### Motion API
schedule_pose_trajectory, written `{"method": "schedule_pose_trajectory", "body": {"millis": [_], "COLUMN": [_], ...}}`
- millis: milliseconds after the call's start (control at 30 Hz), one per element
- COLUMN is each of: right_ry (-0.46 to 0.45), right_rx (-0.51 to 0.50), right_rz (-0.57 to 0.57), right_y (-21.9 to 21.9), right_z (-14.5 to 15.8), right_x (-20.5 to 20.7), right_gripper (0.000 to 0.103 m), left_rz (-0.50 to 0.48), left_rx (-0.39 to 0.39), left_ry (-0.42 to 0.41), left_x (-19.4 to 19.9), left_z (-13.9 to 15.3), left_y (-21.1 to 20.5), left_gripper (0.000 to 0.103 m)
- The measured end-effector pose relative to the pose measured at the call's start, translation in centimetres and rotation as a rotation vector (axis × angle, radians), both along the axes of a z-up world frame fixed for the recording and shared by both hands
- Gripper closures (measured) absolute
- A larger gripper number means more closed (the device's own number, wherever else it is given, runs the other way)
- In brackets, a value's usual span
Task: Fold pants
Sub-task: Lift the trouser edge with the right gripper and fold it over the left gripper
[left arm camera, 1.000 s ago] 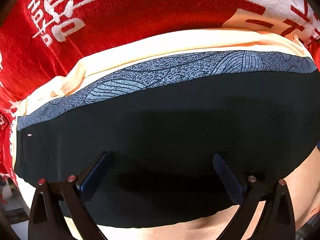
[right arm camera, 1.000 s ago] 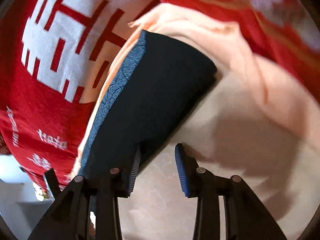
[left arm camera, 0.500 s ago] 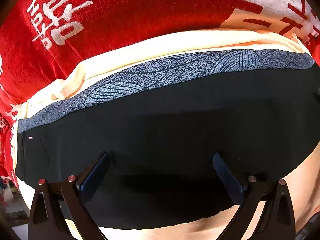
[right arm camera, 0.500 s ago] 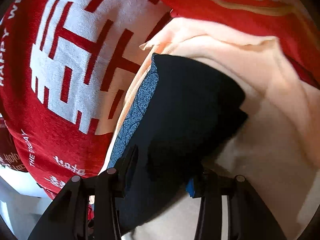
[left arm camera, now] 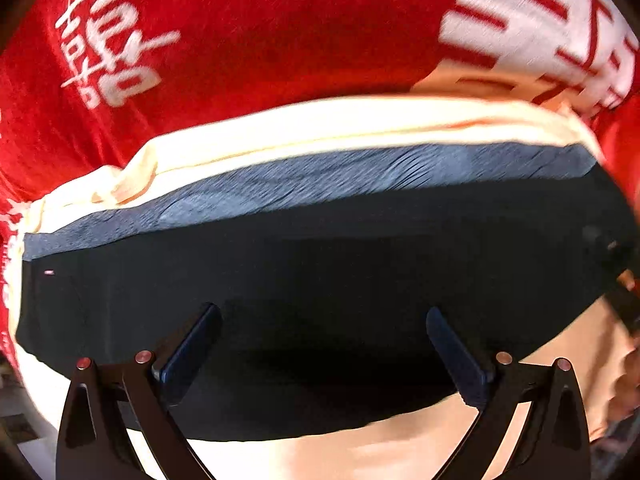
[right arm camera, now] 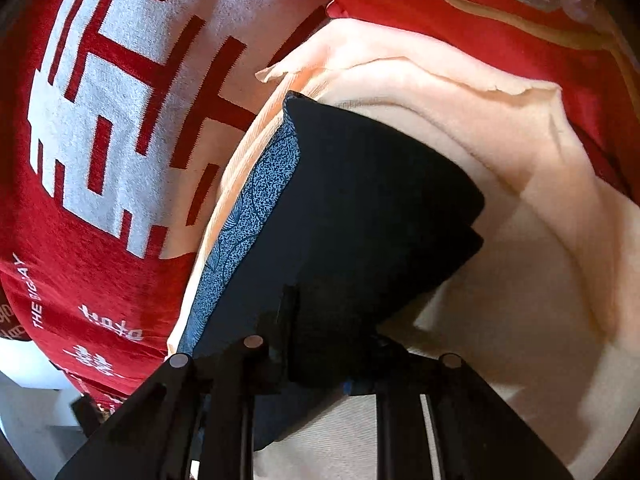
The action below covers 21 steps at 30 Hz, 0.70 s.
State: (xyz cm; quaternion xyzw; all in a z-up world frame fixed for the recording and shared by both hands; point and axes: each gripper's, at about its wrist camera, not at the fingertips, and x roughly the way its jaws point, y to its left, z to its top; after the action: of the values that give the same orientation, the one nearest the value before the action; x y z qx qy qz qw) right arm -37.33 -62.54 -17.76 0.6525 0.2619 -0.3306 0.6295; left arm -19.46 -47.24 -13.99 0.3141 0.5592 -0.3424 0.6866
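The black pants (left arm camera: 320, 264) lie folded on a cream cloth (left arm camera: 320, 124), with a blue-grey patterned waistband (left arm camera: 304, 184) along the far edge. My left gripper (left arm camera: 324, 344) is open, its fingers spread wide just over the pants' near part, holding nothing. In the right wrist view the pants (right arm camera: 360, 208) show as a dark folded slab with the patterned band (right arm camera: 256, 216) on the left. My right gripper (right arm camera: 320, 344) is shut on the near end of the pants, the fabric pinched between the fingers and lifted a little off the cream cloth (right arm camera: 520, 280).
A red blanket with white characters (left arm camera: 248, 40) covers the surface beyond the cream cloth; it also shows in the right wrist view (right arm camera: 100, 120). A pale floor or wall patch (right arm camera: 24, 400) shows at the lower left.
My right gripper moved forward onto the pants' end and closed on the fabric. The left gripper stayed open and barely shifted.
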Motion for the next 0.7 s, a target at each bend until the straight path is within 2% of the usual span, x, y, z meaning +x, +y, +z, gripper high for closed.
{"method": "schedule_pose_trajectory", "body": {"millis": [167, 267, 367, 467, 700], "right_ry": [-0.004, 0.021, 0.055, 0.093, 0.108], "right_rx": [0.01, 0.018, 0.014, -0.029, -0.144], "right_rz": [0.015, 0.029, 0.041, 0.077, 0.171], "right_y": [-0.2, -0.4, -0.5, -0.3, 0.1], "right_z": [-0.3, 0.0, 0.5, 1.5, 5.2], "right_x": [0.6, 0.7, 1.1, 1.8, 3.6], "right_gripper": [0.083, 0.083, 0.083, 0.085, 0.087], "left_rz": [0.037, 0.045, 0.026, 0.026, 0.021], "left_rx": [-0.047, -0.016, -0.047, -0.049, -0.059], "left_ry": [0.058, 0.081, 0.051, 0.051, 0.031], "left_x": [-1.3, -1.7, -2.1, -2.2, -3.1], "left_z": [-0.9, -3.2, -3.5, -3.5, -3.9], "left_y": [-2.4, -2.6, -2.5, -2.5, -2.3], "left_gripper": [0.0, 0.006, 0.005, 0.005, 0.003]}}
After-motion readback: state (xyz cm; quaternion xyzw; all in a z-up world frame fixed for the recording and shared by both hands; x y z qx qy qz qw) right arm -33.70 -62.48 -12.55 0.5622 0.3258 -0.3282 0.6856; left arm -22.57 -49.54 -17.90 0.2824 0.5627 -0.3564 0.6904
